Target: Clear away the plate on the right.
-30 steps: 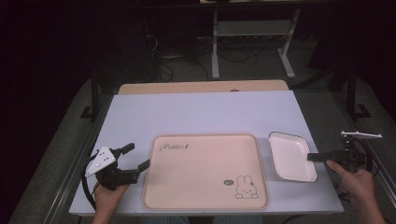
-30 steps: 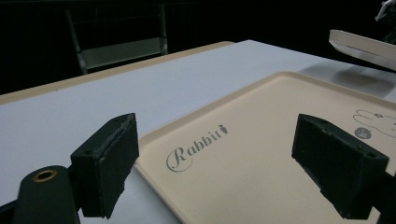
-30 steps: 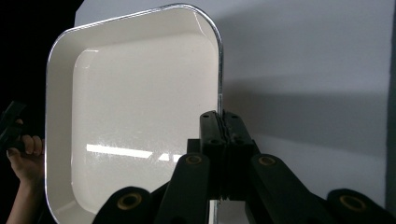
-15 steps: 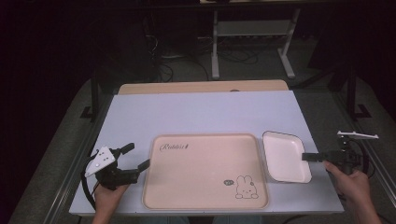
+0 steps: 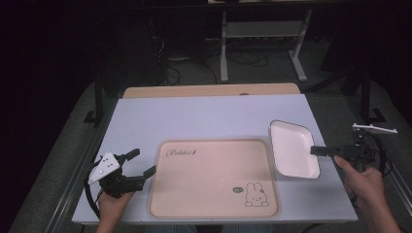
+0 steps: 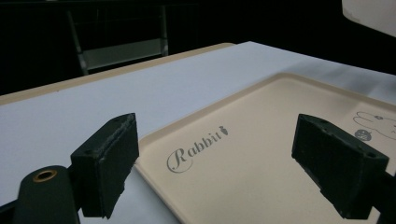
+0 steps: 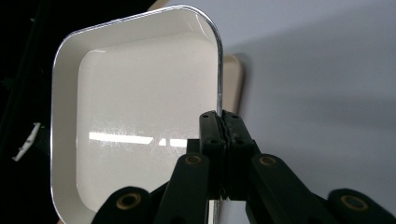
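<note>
From above, your right gripper (image 5: 320, 151) pinches the right rim of the glossy white square dish (image 5: 293, 148), held just right of the beige rectangular plastic tray (image 5: 209, 184) on the pale tabletop (image 5: 204, 116). Your left gripper (image 5: 142, 164) sits at the tray's left edge.

In the left gripper view, your jaws stand spread, the tray's smooth corner between them.

In the right gripper view, your jaws press together on the dish's thin rim.

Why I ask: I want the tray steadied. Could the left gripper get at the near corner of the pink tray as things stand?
Probably yes. The left gripper is open, its jaws standing either side of the tray corner, with bare table around and nothing between. The right gripper holds the white dish well off to the side.
</note>
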